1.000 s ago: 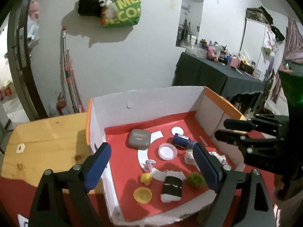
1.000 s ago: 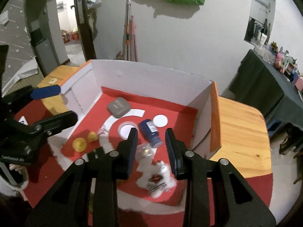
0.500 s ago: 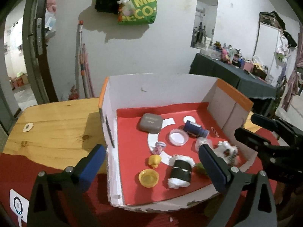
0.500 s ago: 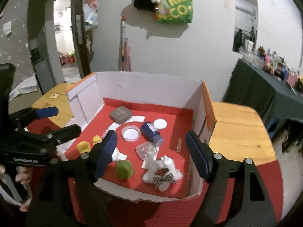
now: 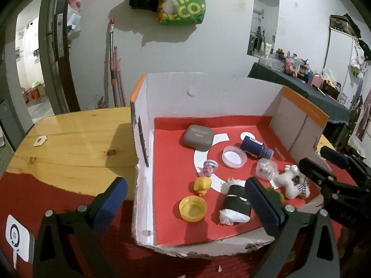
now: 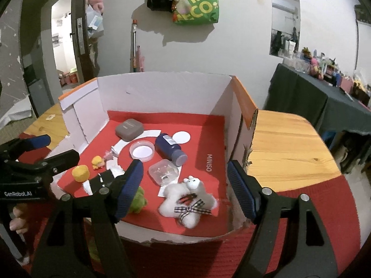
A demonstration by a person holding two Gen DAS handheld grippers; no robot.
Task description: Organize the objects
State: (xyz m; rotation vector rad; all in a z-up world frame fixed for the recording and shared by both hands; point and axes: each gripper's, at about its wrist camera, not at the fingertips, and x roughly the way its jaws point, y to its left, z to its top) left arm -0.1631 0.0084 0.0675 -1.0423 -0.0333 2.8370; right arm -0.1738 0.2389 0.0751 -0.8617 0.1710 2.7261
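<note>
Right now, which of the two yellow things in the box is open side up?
The yellow cap nearest the torn front edge: its hollow faces up. The other, a small yellow duck figure, sits just behind it.

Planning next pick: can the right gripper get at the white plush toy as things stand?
Probably yes. The right gripper is open and empty, and the white plush toy lies right between its fingers near the box's low front edge, nothing on top.

The green fuzzy toy [image 5: 276,195] sat mostly hidden behind a left gripper finger [image 5: 263,205] in the left wrist view, and half covered by a finger [image 6: 128,188] in the right wrist view. Print on the grey case [image 5: 197,137] was too small to read. The contents of the clear box [image 6: 164,171] were unclear. The hand [image 6: 17,219] was cut off at the frame edge.
</note>
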